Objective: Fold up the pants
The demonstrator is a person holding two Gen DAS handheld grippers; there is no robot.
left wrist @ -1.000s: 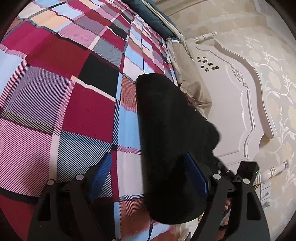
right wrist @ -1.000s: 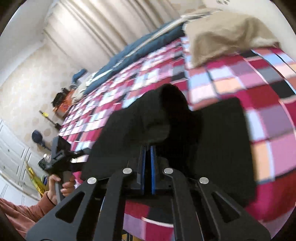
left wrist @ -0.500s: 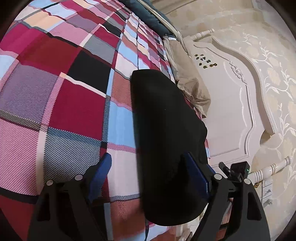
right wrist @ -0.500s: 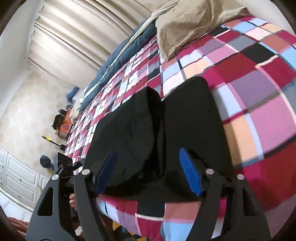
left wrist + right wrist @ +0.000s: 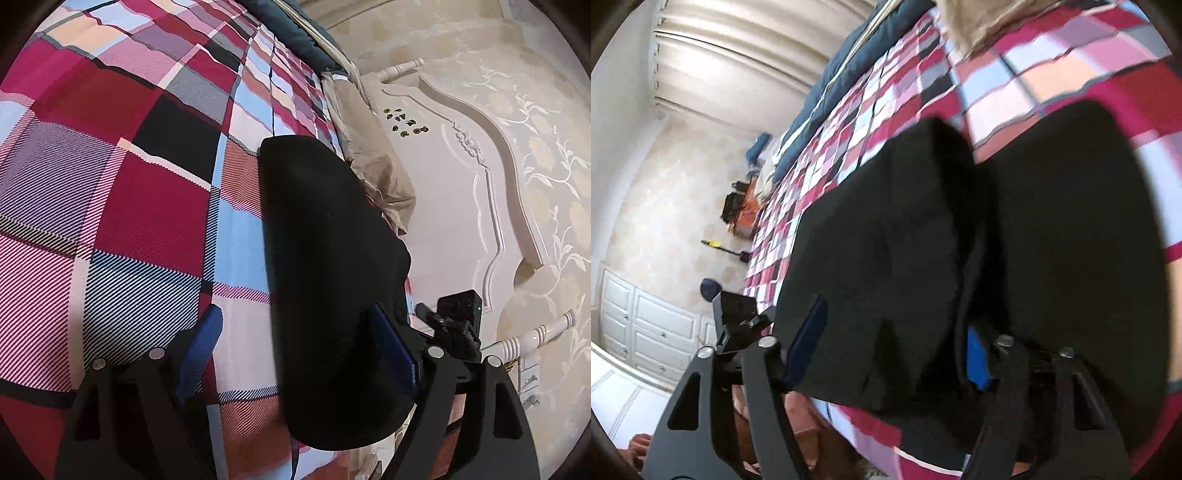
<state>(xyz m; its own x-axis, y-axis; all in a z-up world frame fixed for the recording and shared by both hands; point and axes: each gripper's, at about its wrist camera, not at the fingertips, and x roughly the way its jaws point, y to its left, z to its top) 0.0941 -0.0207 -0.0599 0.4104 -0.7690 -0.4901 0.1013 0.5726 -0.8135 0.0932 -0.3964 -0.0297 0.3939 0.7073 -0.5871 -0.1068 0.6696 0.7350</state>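
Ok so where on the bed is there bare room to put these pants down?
The plaid quilt lies bare to the left of the black pants, from the open left gripper toward the blue blanket. It is crowded on the right, where the beige pillow meets the headboard.

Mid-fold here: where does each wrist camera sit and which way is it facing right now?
Left wrist: behind the open left gripper, looking along the plaid bedspread toward the white headboard; the right gripper's body shows at right.
Right wrist: behind the open right gripper, facing the curtains and white cabinet; the left gripper's body shows at left.
Shared: black pants, bedspread, beige pillow.
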